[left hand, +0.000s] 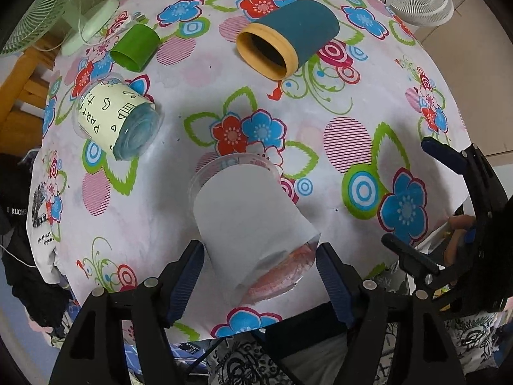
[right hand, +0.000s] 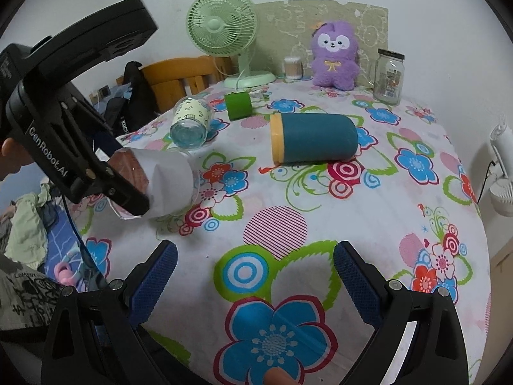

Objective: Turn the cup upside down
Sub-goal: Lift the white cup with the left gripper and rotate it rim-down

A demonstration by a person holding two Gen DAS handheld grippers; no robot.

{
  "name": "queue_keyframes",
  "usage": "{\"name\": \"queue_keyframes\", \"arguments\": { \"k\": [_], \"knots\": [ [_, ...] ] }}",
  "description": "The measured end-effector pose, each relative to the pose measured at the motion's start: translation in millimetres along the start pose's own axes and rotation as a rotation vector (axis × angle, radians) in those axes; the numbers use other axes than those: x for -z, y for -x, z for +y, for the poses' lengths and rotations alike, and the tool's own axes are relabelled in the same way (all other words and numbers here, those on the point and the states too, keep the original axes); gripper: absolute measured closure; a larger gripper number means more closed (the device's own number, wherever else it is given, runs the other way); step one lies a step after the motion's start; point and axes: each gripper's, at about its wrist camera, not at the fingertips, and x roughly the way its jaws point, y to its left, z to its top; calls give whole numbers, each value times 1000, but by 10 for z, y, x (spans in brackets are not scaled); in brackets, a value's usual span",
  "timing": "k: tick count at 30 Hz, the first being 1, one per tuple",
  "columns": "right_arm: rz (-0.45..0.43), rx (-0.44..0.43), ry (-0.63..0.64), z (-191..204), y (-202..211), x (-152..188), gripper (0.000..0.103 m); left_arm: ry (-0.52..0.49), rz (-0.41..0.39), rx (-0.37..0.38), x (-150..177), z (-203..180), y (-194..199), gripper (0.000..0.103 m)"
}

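Observation:
A clear plastic cup with a white paper sleeve point(left hand: 247, 218) lies tilted near the table's front edge, mouth away from me, reddish bottom toward my left gripper point(left hand: 259, 256). The left gripper's blue-padded jaws stand either side of the cup's bottom end; a small gap shows on the left side. In the right wrist view the same cup point(right hand: 166, 186) sits between the left gripper's fingers point(right hand: 128, 199). My right gripper point(right hand: 255, 269) is open and empty above the floral tablecloth point(right hand: 288, 224). It also shows in the left wrist view point(left hand: 416, 192).
A teal cup with a yellow rim point(left hand: 285, 45) lies on its side at mid table. A clear "party" cup point(left hand: 115, 118) and a green cup point(left hand: 134, 48) lie at left. A green fan point(right hand: 221, 25), purple plush point(right hand: 335, 56) and glass jar point(right hand: 388, 77) stand at the back.

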Motion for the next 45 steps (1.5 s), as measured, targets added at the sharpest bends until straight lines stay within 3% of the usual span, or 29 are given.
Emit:
{"name": "queue_keyframes", "arguments": {
  "k": [7, 13, 18, 23, 27, 33, 36, 39, 45],
  "knots": [
    [1, -3, 18, 65, -18, -12, 4, 15, -25, -22, -62, 72, 2, 14],
    [2, 2, 34, 108, -15, 2, 4, 28, -30, -12, -66, 141, 32, 14],
    [-11, -3, 16, 70, 4, 26, 4, 19, -86, -8, 206, 112, 182, 11],
    [-54, -6, -16, -35, 104, 66, 4, 51, -279, -3, 651, 18, 339, 9],
    [-73, 3, -52, -172, 160, 96, 4, 200, -494, 28, 958, -170, 307, 7],
    [-110, -3, -120, -429, 243, 171, 4, 484, -693, -54, 1141, -478, 39, 7],
    [-119, -9, -148, -549, 276, 217, 4, 536, -749, -127, 1141, -630, -103, 7],
    [-130, -10, -140, -600, 311, 258, 4, 568, -796, -203, 1108, -689, -211, 11],
    [-152, -24, -157, -687, 346, 342, 4, 568, -751, -247, 1009, -677, -500, 41]
  ]
}}
